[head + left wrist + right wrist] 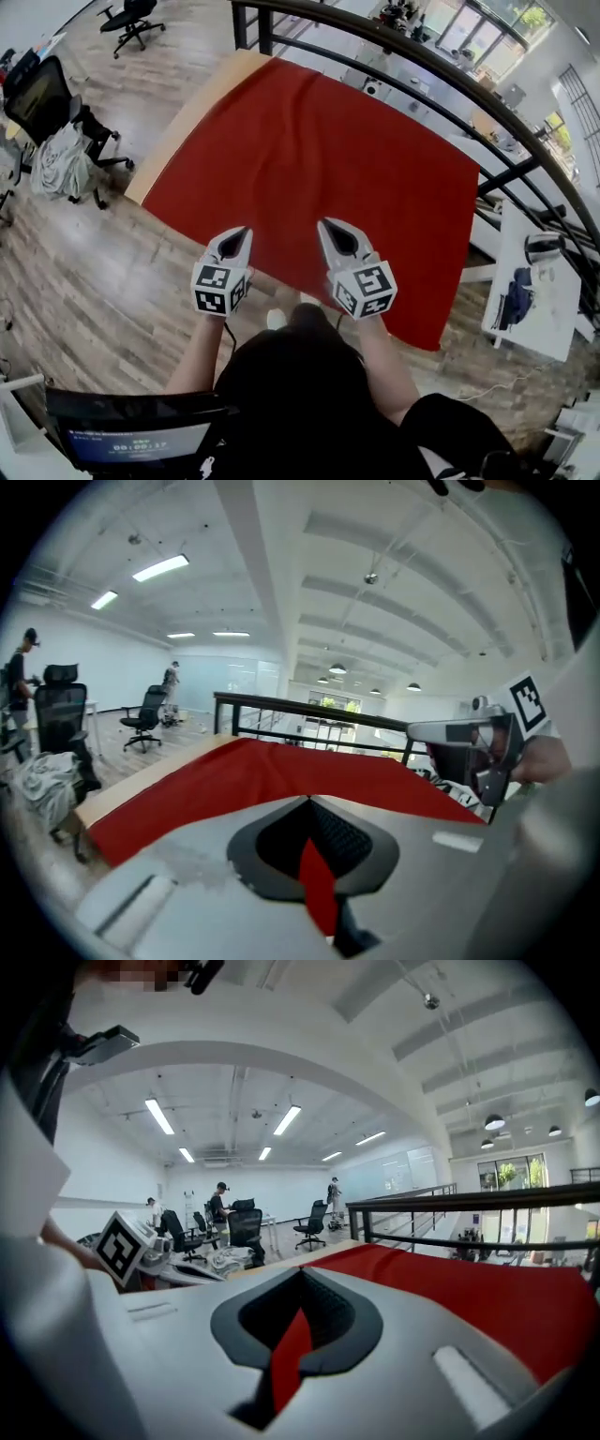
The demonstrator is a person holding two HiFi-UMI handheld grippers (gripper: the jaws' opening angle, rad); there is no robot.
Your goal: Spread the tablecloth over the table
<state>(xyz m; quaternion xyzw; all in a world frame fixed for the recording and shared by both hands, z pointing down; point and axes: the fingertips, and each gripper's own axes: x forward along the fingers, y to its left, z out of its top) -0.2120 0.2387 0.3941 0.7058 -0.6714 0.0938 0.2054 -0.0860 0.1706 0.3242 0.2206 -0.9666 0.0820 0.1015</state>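
**Red cloth down flat, both grippers shut above its near edge**

From overhead, the red tablecloth [309, 178] covers most of the table [183, 117]. It lies smooth apart from one soft crease running towards the far end. A strip of bare wood is left along the left side and the far left corner. Only this view shows that, and also that the cloth's near right corner hangs past the table edge.

A black railing [309, 708] runs beyond the far side. On the floor to the left is an office chair [42, 94] with a grey bundle [56, 159] heaped beside it.

The gripper views add the room: a white ceiling with strip lights [159, 567], more chairs, and people standing far off [220, 1206]. Each view also catches the other gripper's marker cube at its edge.

The left gripper [239, 234] and right gripper [328, 227] are side by side and a little apart, over the cloth's near edge and pointing away from the person. Their own views show both pairs of jaws closed tip to tip. A thin sliver of red shows in the slit behind the tips, but no fold of cloth is drawn up to either one
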